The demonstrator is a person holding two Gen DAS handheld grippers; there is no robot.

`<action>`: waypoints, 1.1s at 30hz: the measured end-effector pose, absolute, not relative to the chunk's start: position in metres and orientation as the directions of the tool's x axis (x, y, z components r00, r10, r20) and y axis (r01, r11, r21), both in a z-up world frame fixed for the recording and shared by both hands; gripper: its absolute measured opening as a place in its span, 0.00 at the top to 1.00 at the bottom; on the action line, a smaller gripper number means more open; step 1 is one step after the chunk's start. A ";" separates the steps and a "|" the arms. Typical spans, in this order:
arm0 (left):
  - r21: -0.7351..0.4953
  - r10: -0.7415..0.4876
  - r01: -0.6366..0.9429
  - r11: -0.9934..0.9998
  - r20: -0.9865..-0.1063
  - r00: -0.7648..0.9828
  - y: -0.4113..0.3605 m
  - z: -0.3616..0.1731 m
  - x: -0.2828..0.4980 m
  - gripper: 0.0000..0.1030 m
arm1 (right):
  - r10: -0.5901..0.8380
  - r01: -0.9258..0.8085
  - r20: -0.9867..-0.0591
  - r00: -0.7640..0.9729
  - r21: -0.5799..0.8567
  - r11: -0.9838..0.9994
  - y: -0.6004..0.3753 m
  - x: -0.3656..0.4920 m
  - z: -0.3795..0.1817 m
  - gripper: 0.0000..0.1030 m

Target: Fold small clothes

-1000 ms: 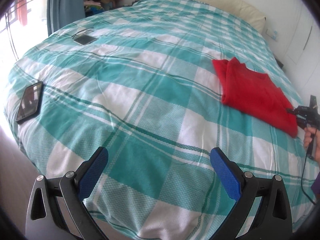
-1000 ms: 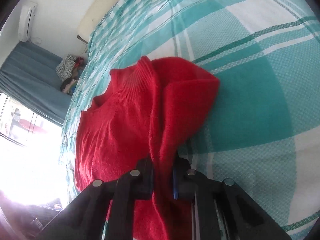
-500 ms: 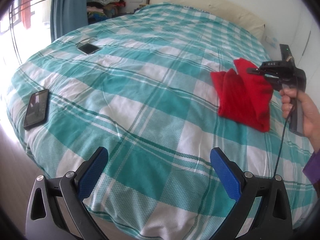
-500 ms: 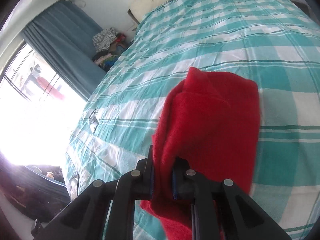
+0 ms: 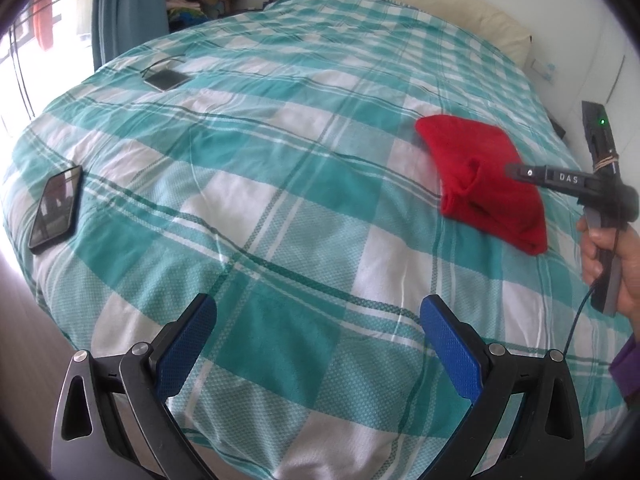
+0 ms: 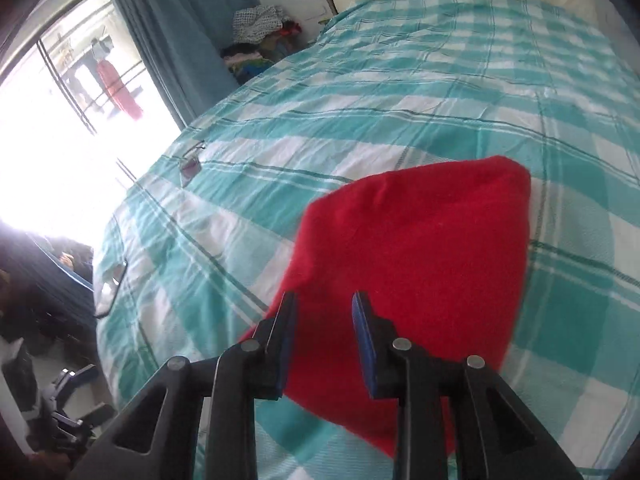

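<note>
A red garment [image 5: 486, 184] lies folded into a compact bundle near the bed's [image 5: 280, 208] right edge; the right gripper [image 6: 324, 312] above it is opening, nothing pinched; the left gripper [image 5: 318, 320] hangs spread wide; only tidying seemingly remains.

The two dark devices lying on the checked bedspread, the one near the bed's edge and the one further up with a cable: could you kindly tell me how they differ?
The black phone near the edge lies bare with a dark glossy screen; the grey device further up looks paler and has a thin cable running from it. The phone appears long and narrow, the grey device squarer. Both rest flat on the teal-and-white checked bedspread, well away from the folded red knit garment.
</note>
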State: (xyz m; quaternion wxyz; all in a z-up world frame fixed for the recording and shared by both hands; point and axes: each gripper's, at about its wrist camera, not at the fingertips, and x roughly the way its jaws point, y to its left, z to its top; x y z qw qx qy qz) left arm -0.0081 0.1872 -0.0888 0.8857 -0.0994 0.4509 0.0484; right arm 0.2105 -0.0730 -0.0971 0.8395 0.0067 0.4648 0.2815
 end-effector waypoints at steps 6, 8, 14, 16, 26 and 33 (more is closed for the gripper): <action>-0.093 -0.003 -0.121 0.988 -0.805 0.594 0.161 -0.080 0.001 0.01 | 0.451 -0.569 -0.821 0.350 0.196 0.799 -0.049 0.143 -0.160 0.70; -0.071 0.000 -0.097 0.993 -0.804 0.594 0.155 -0.078 0.000 0.01 | 0.505 -0.544 -0.790 0.348 0.268 0.795 -0.063 0.137 -0.142 0.70; -0.039 -0.002 -0.052 0.998 -0.815 0.579 0.141 -0.086 0.005 0.01 | 0.430 -0.441 -0.766 0.478 0.214 0.871 -0.130 0.127 -0.109 0.70; -0.054 -0.020 -0.044 0.998 -0.830 0.557 0.135 -0.088 0.010 0.01 | 0.402 -0.415 -0.797 0.451 0.211 0.885 -0.137 0.134 -0.129 0.70; -0.037 -0.031 -0.002 0.999 -0.867 0.498 0.105 -0.097 0.019 0.01 | 0.381 -0.294 -0.799 0.466 0.267 0.918 -0.172 0.075 -0.143 0.67; 0.034 -0.007 0.071 0.997 -0.863 0.506 0.076 -0.093 0.027 0.01 | 0.130 -0.109 -0.841 0.525 0.085 0.990 -0.200 0.040 -0.123 0.24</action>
